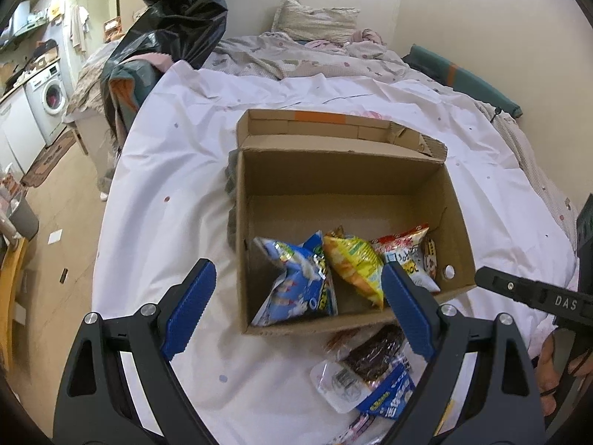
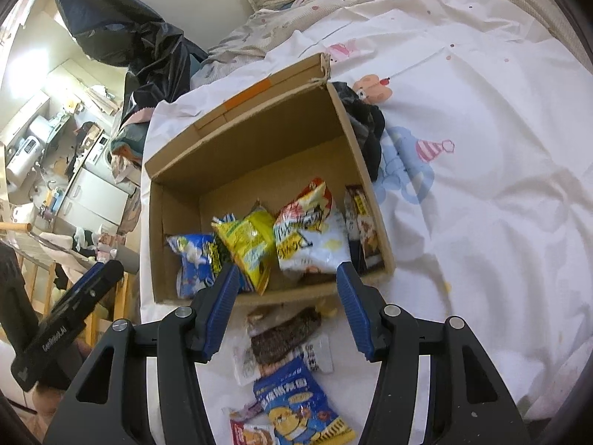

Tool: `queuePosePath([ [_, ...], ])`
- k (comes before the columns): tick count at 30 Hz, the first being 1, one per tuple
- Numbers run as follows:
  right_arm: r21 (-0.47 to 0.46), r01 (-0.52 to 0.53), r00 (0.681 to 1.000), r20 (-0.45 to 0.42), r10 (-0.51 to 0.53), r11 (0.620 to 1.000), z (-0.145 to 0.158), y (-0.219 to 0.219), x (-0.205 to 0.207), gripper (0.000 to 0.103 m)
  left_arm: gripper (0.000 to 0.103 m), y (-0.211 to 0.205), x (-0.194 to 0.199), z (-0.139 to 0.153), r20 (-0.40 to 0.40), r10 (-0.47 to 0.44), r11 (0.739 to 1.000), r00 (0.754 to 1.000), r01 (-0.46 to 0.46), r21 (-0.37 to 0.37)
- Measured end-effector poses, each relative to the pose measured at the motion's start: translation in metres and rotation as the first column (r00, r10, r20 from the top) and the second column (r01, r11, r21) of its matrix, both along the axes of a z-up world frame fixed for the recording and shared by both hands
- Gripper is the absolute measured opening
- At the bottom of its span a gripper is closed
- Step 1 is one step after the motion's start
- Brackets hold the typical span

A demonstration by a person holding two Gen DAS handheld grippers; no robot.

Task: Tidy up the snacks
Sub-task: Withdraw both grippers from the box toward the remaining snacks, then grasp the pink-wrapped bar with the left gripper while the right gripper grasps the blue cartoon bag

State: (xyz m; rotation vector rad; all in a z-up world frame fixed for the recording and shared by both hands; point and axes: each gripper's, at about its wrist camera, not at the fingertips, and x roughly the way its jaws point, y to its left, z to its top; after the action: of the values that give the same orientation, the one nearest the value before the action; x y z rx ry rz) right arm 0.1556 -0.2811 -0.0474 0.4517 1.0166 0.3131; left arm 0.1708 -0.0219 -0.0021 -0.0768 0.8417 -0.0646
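Observation:
An open cardboard box (image 1: 344,176) (image 2: 255,141) sits on a white bed cover. Inside it lie a blue snack bag (image 1: 296,285) (image 2: 192,259), a yellow bag (image 1: 355,263) (image 2: 250,241), a red-and-white bag (image 1: 404,248) (image 2: 311,230) and a dark packet (image 2: 361,222). In front of the box lie loose snacks: a clear pack of dark strips (image 1: 374,356) (image 2: 285,333) and a blue packet (image 1: 389,396) (image 2: 300,408). My left gripper (image 1: 298,285) hangs wide open over the box's near edge, holding nothing. My right gripper (image 2: 287,278) is open above the loose snacks, also holding nothing.
A dark cloth (image 2: 365,126) lies against the box's far side. Rumpled bedding and a pillow (image 1: 315,22) fill the head of the bed. A black plastic bag (image 1: 174,11) looms at the left, with a washing machine (image 1: 48,100) and floor beyond.

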Motion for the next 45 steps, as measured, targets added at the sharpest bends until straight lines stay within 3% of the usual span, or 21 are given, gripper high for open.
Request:
queuePosePath([
  [11,0.016,-0.037,0.999,-0.028,0.037,0.999,-0.009,0.008,-0.031,0.061,0.089,0.014,-0.031,-0.019,-0.088,0.045,0.999,0.995,-0.044,0.014],
  [18,-0.020,-0.051,0.997,-0.064,0.050,0.998,-0.020,0.010,-0.036,0.063,0.089,0.022,-0.046,-0.044,-0.198,0.055,0.998,0.979,-0.061,-0.022],
  [21,-0.037,-0.042,0.995,-0.091,0.038,0.998,-0.028,0.005,-0.037,0.063,0.089,0.011,-0.051,-0.066,-0.292,-0.003,1.000,0.956,-0.005,-0.027],
  [24,-0.038,-0.023,0.994,-0.108,0.018,0.999,-0.032,-0.001,-0.036,0.063,0.088,-0.011,-0.052,-0.094,-0.412,-0.120,0.993,0.903,0.115,-0.039],
  [26,-0.031,-0.014,0.993,-0.114,0.010,0.999,-0.033,-0.004,-0.037,0.063,0.078,-0.024,-0.055,-0.107,-0.442,-0.149,0.988,0.884,0.145,-0.043],
  [35,-0.032,0.017,0.992,-0.125,-0.021,0.999,-0.035,-0.014,-0.036,0.063,0.067,-0.072,-0.061,-0.145,-0.535,-0.247,0.957,0.808,0.291,-0.004],
  [38,-0.020,0.028,0.991,-0.132,-0.030,0.999,-0.036,-0.017,-0.035,0.063,0.042,-0.078,-0.063,-0.153,-0.560,-0.259,0.948,0.787,0.317,0.007],
  [39,-0.018,0.030,0.991,-0.133,-0.032,0.999,-0.036,-0.017,-0.034,0.063,0.027,-0.078,-0.063,-0.155,-0.565,-0.261,0.948,0.783,0.319,0.005],
  [40,-0.018,0.032,0.990,-0.134,-0.034,0.999,-0.036,-0.017,-0.034,0.064,0.020,-0.078,-0.063,-0.156,-0.570,-0.268,0.945,0.777,0.328,0.003],
  [45,-0.051,0.060,0.988,-0.137,-0.067,0.997,-0.037,-0.020,-0.033,0.064,0.015,-0.067,-0.068,-0.147,-0.571,-0.255,0.947,0.781,0.320,0.015],
])
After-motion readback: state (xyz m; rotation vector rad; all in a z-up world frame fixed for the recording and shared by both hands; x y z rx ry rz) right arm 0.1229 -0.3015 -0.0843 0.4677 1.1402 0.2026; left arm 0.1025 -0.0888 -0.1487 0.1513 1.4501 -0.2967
